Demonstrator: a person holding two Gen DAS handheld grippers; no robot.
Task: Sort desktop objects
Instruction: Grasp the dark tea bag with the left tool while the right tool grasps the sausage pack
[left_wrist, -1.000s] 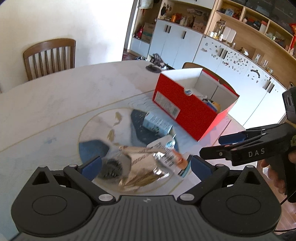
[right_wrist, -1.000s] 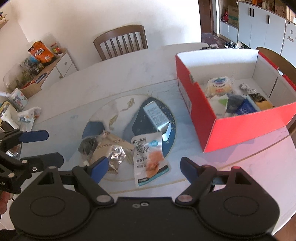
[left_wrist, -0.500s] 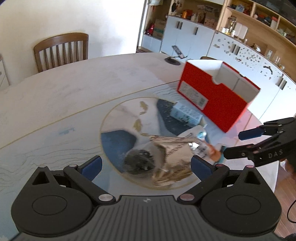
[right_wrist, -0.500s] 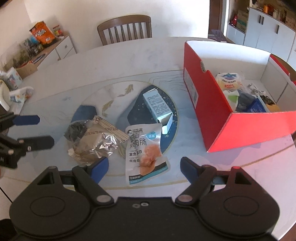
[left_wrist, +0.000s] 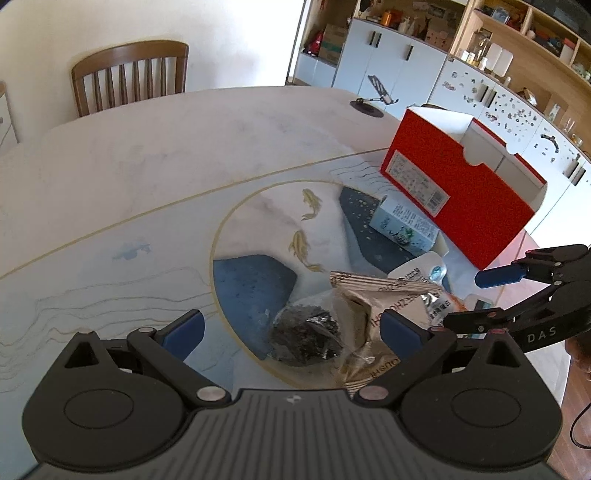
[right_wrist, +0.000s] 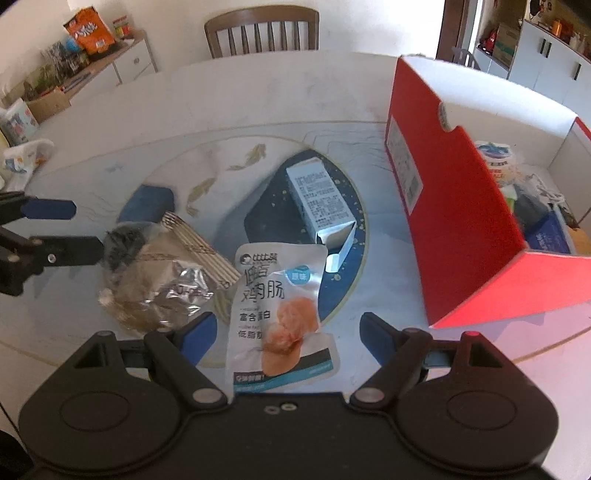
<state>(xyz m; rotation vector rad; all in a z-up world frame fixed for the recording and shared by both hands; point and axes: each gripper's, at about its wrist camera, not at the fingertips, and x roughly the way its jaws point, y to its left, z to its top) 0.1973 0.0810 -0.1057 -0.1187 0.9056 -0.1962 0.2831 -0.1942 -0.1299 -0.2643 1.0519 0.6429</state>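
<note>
Three loose items are lying on the table beside the red box: crumpled foil wrapper, sausage pouch, small carton. Both grippers, left gripper and right gripper, are hovering spread, empty. Pouch is looking light, floppy, slick; probably best pinching its edge seam.

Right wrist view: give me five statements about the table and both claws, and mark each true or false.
1. The red box already holds several items. True.
2. The right claw is shut on the chicken sausage pouch. False: it is open, the pouch lying flat between its fingers.
3. The light blue carton lies on its side on the table. True.
4. The left claw is holding the crumpled foil bag. False: it is open, holding nothing.
5. The carton is inside the red box. False: it lies outside, beside it.
</note>
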